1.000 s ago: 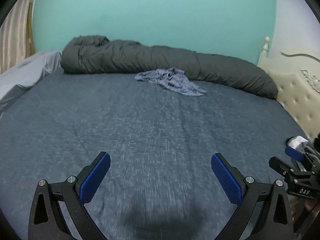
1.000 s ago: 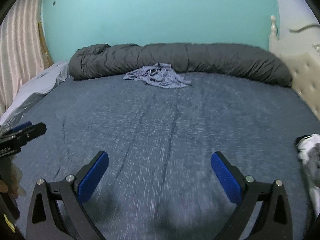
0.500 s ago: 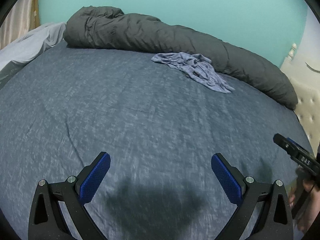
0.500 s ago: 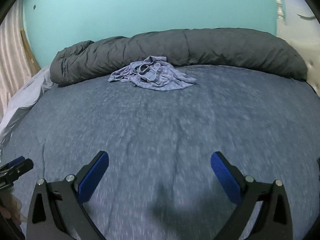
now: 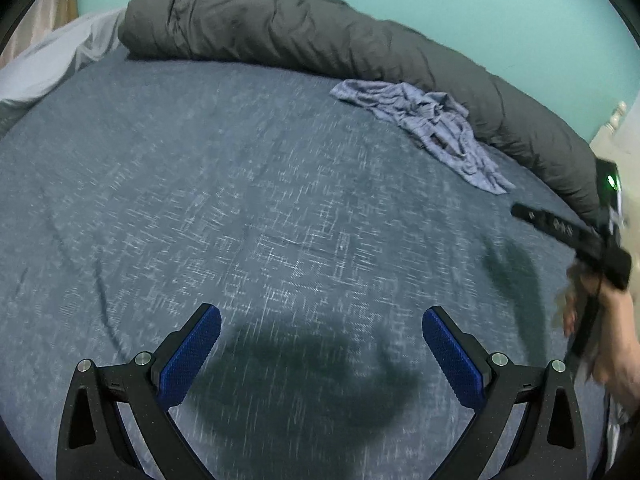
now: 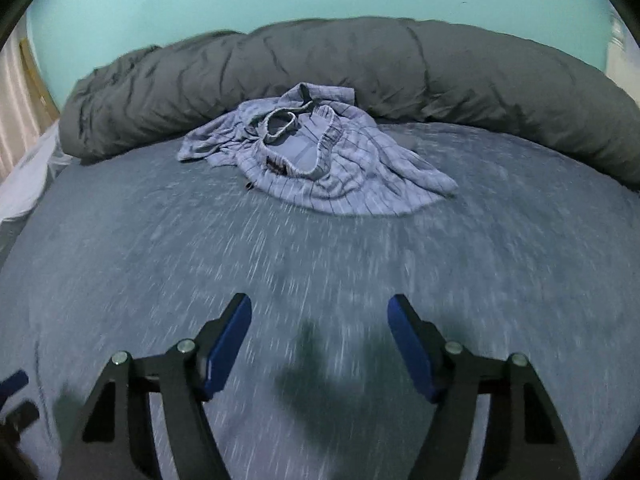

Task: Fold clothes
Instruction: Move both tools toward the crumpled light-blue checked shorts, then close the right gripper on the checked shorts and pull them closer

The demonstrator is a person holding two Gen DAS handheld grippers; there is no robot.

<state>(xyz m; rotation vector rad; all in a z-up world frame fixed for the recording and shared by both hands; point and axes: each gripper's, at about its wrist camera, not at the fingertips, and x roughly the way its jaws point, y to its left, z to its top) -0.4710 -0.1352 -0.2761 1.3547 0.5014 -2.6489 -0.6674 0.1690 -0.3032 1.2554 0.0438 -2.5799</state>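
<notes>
1. A crumpled pair of pale blue pinstriped shorts [image 6: 316, 160] with an elastic waistband lies bunched on the bed [image 6: 160, 248], against a long rolled grey duvet [image 6: 440, 68].
2. The bed's heathered blue sheet is flat, with faint creases.
3. The left claw [image 5: 320, 340] hangs over bare sheet, its ribbed blue pads [image 5: 192, 360] wide apart, holding nothing.
4. The right claw [image 6: 320, 332] is likewise spread and empty, pointed at the shorts.

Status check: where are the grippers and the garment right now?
Left gripper open, empty, over the blue sheet. Right gripper open, empty. Striped shorts crumpled against the grey duvet, untouched. Nothing in between.
</notes>
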